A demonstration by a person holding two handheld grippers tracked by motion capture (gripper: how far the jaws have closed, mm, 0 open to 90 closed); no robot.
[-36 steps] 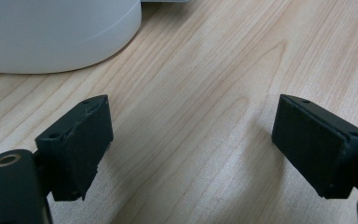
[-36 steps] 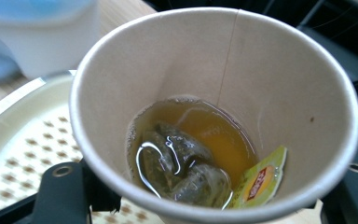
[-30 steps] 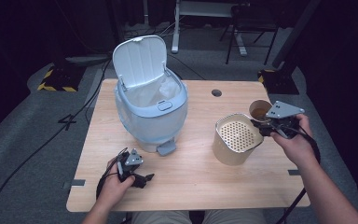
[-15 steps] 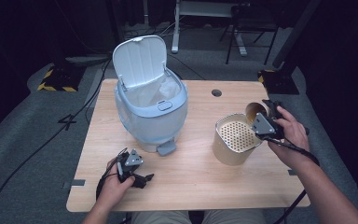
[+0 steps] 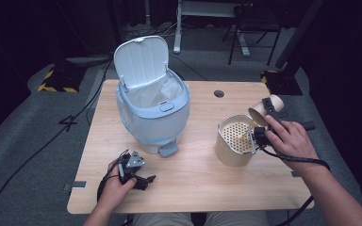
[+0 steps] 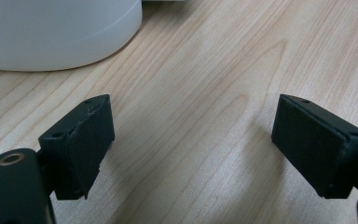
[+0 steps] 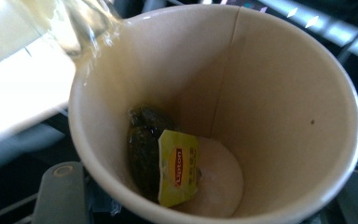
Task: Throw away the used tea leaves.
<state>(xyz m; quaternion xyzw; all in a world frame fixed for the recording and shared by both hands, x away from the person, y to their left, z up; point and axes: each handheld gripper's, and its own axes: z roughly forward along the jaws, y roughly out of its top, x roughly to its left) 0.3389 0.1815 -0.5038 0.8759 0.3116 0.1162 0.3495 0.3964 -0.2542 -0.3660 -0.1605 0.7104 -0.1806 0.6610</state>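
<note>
My right gripper (image 5: 260,123), clamped on the cup (image 5: 265,109), has just tipped it over the strainer (image 5: 235,140), tea now pouring while my left gripper (image 5: 139,176) rests open.

Light wooden rectangular table (image 5: 193,183) seen with round cable hole near far edge. Pale blue plastic pedal bin (image 5: 153,115), lid raised, stood at left-centre. Beige cylindrical perforated-top container (image 5: 233,143) stood right. Left gripper (image 5: 134,172) rested near front edge.
</note>
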